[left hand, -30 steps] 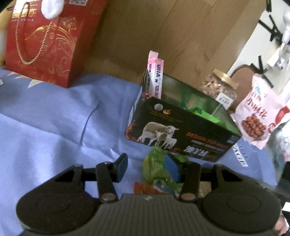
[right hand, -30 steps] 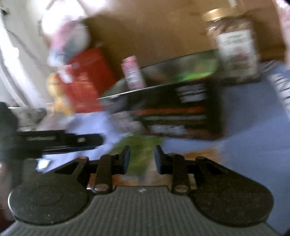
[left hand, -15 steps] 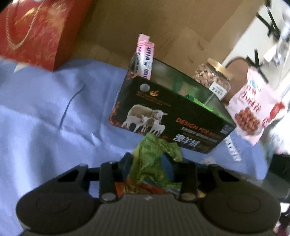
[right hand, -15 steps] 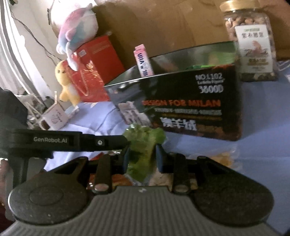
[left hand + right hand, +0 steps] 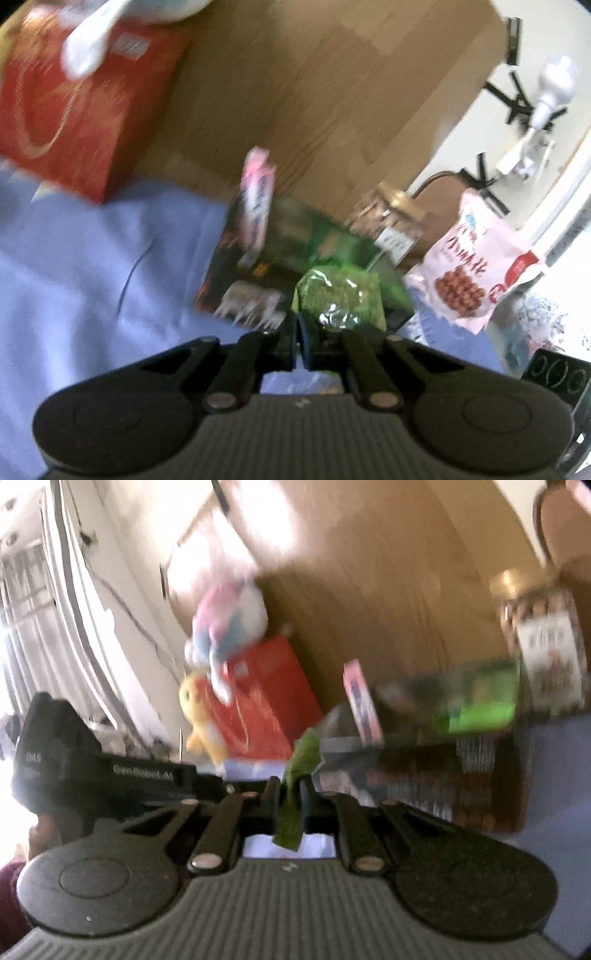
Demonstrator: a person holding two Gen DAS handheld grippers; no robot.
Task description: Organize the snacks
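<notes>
A green snack packet (image 5: 340,299) is held up off the blue cloth. My left gripper (image 5: 297,341) is shut on its lower edge. My right gripper (image 5: 290,797) is shut on the same packet (image 5: 303,760), seen edge-on. Behind it stands the open black box with the sheep picture (image 5: 251,291), also in the right wrist view (image 5: 443,775). A pink carton (image 5: 256,206) stands in the box's left end. Both views are blurred.
A red gift bag (image 5: 77,110) stands at the back left, with plush toys (image 5: 229,620) on it. A nut jar (image 5: 391,221) and a pink peanut bag (image 5: 476,269) are right of the box. A wooden panel (image 5: 314,92) stands behind. The blue cloth (image 5: 92,277) covers the surface.
Both grippers have closed on the green packet and lifted it off the cloth, up in front of the black box. The left jaws were wide open one second ago.
</notes>
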